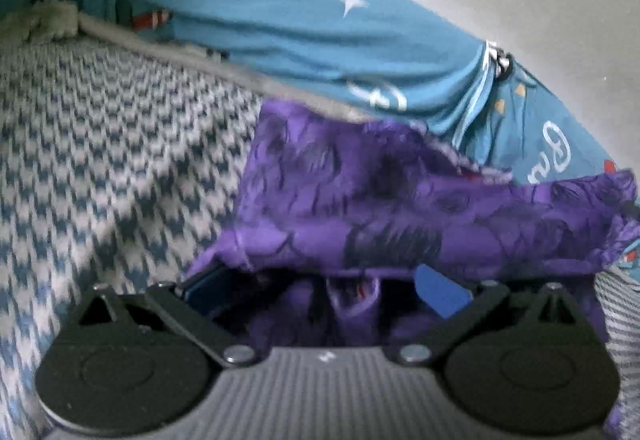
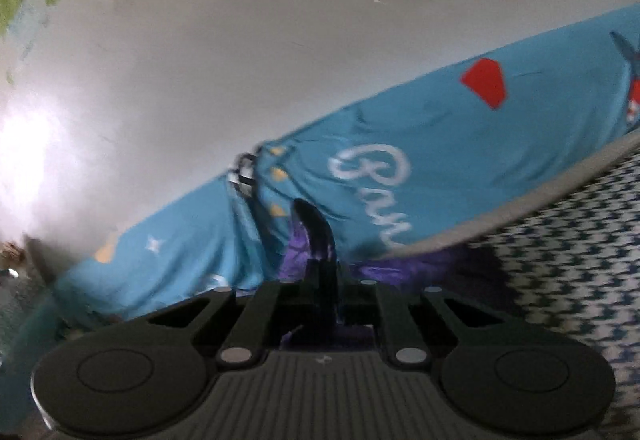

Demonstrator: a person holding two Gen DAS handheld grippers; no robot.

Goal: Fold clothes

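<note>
Wall (image 2: 280, 19): plain pale grey, filling the upper part of the right wrist view; a bright glare at its left edge; only a corner of it shows in the left wrist view.
Houndstooth cover (image 1: 100, 159): blue-and-white woven surface with a grey piped edge; it fills the left half of the left wrist view and only the lower right corner of the right wrist view.
Blue printed fabric (image 2: 460, 159): turquoise cloth behind the cover, with white script lettering, a red shape and small stars; a zip pull sits at its seam; the left wrist view alone shows a white star and a pale fluffy item at far left.
Purple garment (image 1: 380, 207): crinkled purple cloth with dark print, draped broadly across the left gripper's fingers, hiding them; in the right wrist view only a narrow bunch shows.
Left gripper (image 1: 320, 280): linkage arms spread wide; one blue finger pad (image 1: 438, 292) peeks out beneath the cloth; whether it pinches the garment cannot be told.
Right gripper (image 2: 316, 236): dark fingers drawn together, nearly closed, pinching a fold of the purple garment that rises between them against the blue fabric.
</note>
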